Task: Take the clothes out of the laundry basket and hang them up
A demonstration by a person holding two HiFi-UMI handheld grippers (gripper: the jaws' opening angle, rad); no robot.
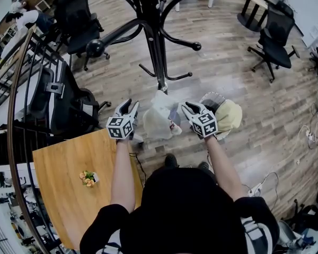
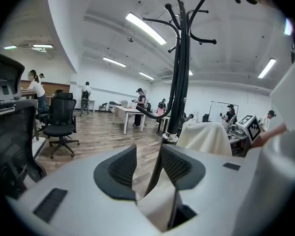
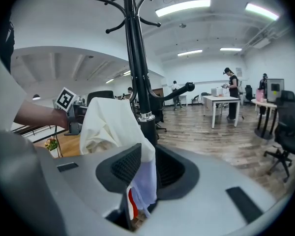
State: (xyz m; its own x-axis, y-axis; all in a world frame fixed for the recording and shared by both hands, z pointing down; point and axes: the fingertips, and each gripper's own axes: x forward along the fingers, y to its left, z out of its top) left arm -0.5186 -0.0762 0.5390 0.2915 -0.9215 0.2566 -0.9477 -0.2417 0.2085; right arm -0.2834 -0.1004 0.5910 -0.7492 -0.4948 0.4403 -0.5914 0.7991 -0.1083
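Note:
I hold a white garment (image 1: 160,118) with a red mark between both grippers, just in front of the black coat rack (image 1: 153,41). My left gripper (image 1: 131,106) stands at its left edge. In the left gripper view the jaws of that gripper (image 2: 148,151) stand apart, with a strip of the cloth (image 2: 157,200) low in the throat and the rack pole (image 2: 179,82) showing through the gap. My right gripper (image 1: 186,107) is at the garment's right edge; there (image 3: 147,149) the cloth (image 3: 108,122) drapes over one fingertip and fills the gap. The laundry basket (image 1: 212,96) stands behind it with a pale yellow cloth (image 1: 229,115) in it.
A wooden table (image 1: 63,194) with a small flower ornament (image 1: 88,178) lies at my lower left. A black railing (image 1: 16,105) and an office chair (image 1: 77,15) are at the left, another chair (image 1: 275,41) at the far right. Cables run over the wood floor (image 1: 307,134).

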